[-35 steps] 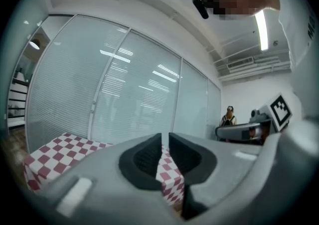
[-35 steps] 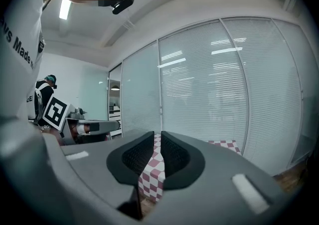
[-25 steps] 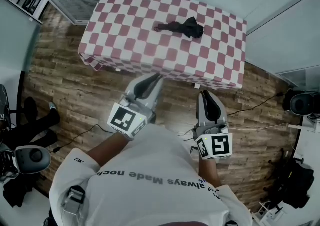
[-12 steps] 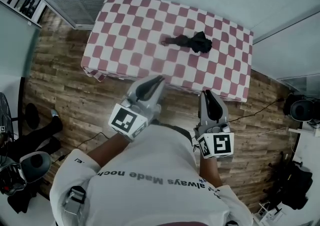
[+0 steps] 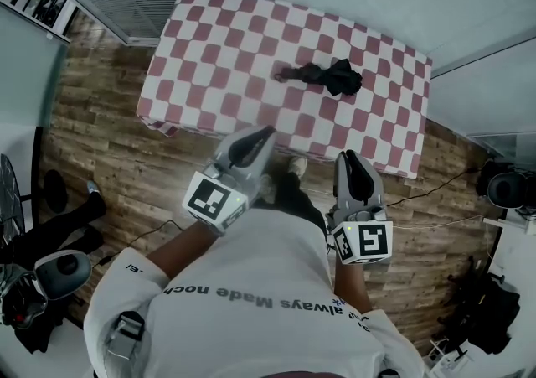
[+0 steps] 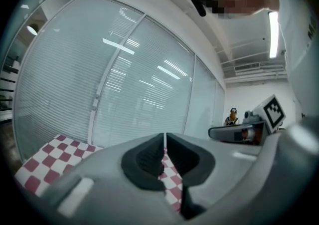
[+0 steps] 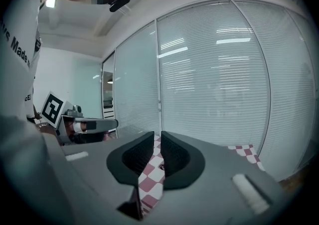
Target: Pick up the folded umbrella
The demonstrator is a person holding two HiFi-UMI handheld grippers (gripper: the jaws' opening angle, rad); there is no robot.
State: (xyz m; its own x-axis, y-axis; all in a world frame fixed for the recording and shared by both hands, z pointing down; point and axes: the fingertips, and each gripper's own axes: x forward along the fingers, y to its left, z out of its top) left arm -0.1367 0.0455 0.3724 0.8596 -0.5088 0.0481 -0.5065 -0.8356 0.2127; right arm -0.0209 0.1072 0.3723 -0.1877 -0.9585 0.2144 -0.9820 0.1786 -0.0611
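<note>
While the folded umbrella [image 5: 322, 77] lies on the desk [image 5: 209, 41], well beyond our shut, empty left claw [image 5: 265, 131] and right claw [image 5: 348, 155], we judge it light and limp-clothed, best gripped across its stiff core.

Tabletop [image 5: 193, 49]: red-white checked cloth, matt. Umbrella [image 5: 322, 76]: black fabric, matt, crumpled. Floor [image 5: 109, 171]: wood planks. Left claw [image 5: 265, 131], right claw [image 5: 347, 156]: smooth grey plastic, black ribbed pads [image 6: 144, 161].

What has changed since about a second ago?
The person has stepped up to the table, carrying the left tool and right tool forward to its near edge. Nothing was gripped or released. Both tools stay shut and empty, and the folded umbrella lies untouched on the table.
</note>
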